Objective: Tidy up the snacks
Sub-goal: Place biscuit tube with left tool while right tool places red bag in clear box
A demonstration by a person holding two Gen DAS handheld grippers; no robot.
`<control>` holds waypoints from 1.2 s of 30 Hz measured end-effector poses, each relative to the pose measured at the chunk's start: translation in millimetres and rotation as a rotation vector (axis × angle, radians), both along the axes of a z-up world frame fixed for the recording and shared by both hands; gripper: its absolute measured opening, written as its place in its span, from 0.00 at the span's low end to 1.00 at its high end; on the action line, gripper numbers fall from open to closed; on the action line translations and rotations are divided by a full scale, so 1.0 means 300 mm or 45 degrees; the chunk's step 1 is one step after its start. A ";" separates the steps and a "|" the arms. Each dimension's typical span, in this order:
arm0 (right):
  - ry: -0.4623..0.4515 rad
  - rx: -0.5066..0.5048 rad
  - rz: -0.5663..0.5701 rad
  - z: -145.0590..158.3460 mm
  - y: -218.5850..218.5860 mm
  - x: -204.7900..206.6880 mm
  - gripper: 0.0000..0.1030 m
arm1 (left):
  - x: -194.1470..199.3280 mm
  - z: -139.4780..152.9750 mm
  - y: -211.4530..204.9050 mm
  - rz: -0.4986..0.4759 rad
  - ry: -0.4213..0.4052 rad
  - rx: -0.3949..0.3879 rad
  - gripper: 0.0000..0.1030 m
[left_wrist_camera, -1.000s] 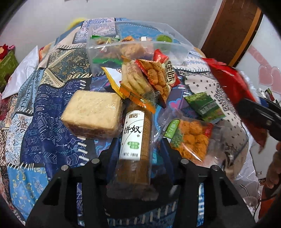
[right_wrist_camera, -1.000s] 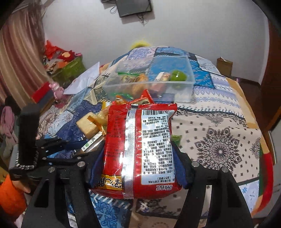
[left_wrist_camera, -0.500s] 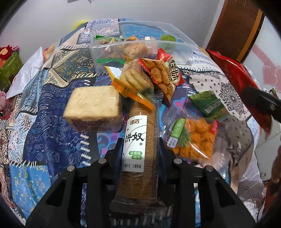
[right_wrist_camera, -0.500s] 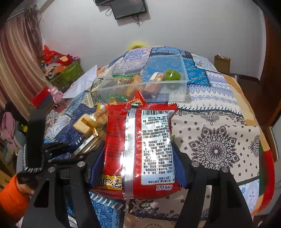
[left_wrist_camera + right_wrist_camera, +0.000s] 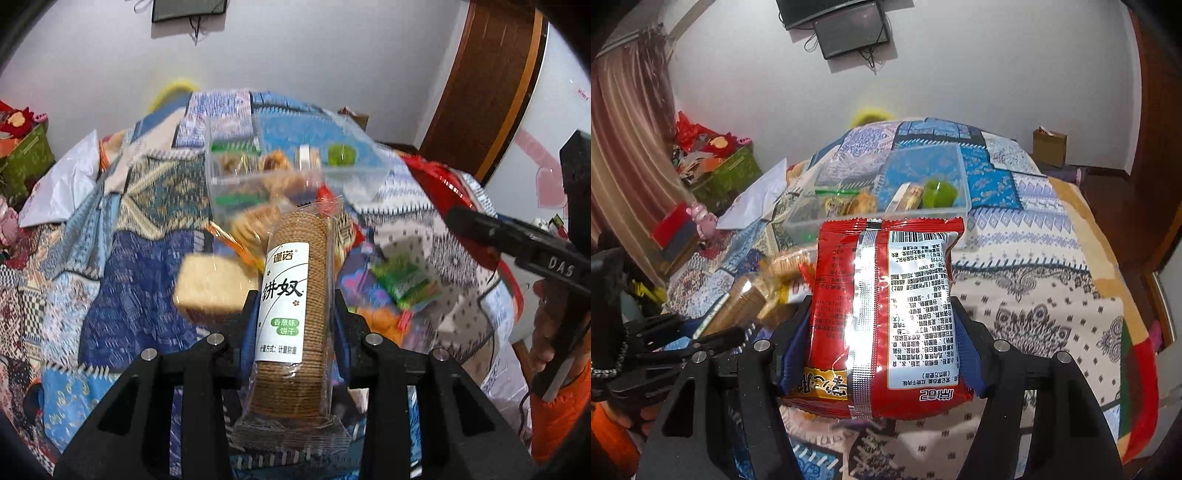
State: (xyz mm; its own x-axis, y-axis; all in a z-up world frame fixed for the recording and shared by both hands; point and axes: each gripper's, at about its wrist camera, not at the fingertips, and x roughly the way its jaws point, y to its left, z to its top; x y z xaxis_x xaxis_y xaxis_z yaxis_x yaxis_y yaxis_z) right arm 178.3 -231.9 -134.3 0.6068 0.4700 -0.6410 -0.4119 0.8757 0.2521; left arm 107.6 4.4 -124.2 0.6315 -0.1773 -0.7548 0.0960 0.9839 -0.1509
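Observation:
My left gripper [image 5: 295, 310] is shut on a clear sleeve of round biscuits [image 5: 291, 317] with a white label, held above the patterned cloth. My right gripper [image 5: 882, 325] is shut on a red snack bag [image 5: 886, 317], held up with its printed back facing the camera. A clear plastic box [image 5: 886, 192] with several snacks inside stands beyond both; it also shows in the left wrist view [image 5: 280, 166]. The right gripper and red bag show at the right of the left wrist view [image 5: 517, 240]. The left gripper [image 5: 701, 332] shows at the left of the right wrist view.
Loose snacks lie on the cloth: a wrapped square cake [image 5: 210, 284], an orange-edged cracker pack [image 5: 251, 225], a green packet [image 5: 406, 280] and a bag of orange puffs [image 5: 384, 321]. A white bag [image 5: 62, 188] lies far left. A wooden door [image 5: 491, 85] stands right.
My left gripper has lifted the biscuit sleeve off the cloth and tilted up. My right gripper has risen slightly with the red bag and now looks more down into the box.

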 end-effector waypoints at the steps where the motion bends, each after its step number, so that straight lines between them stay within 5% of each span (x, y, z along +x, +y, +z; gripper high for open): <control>1: -0.008 0.000 -0.002 0.008 0.000 0.008 0.62 | 0.011 0.012 0.001 0.001 -0.012 -0.002 0.34; 20: -0.101 0.053 -0.045 0.088 0.056 0.248 0.63 | 0.354 0.169 0.046 0.071 -0.185 0.014 0.35; 36: -0.023 0.009 -0.023 -0.002 0.164 0.496 0.63 | 0.655 0.008 0.091 0.132 -0.048 -0.029 0.34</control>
State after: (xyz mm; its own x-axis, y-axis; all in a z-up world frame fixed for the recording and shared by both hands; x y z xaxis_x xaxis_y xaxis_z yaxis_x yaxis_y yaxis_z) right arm 327.0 -182.5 -134.8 0.6266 0.4633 -0.6267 -0.4004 0.8813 0.2511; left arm 304.0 31.8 -121.8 0.6750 -0.1267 -0.7269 -0.0001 0.9851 -0.1718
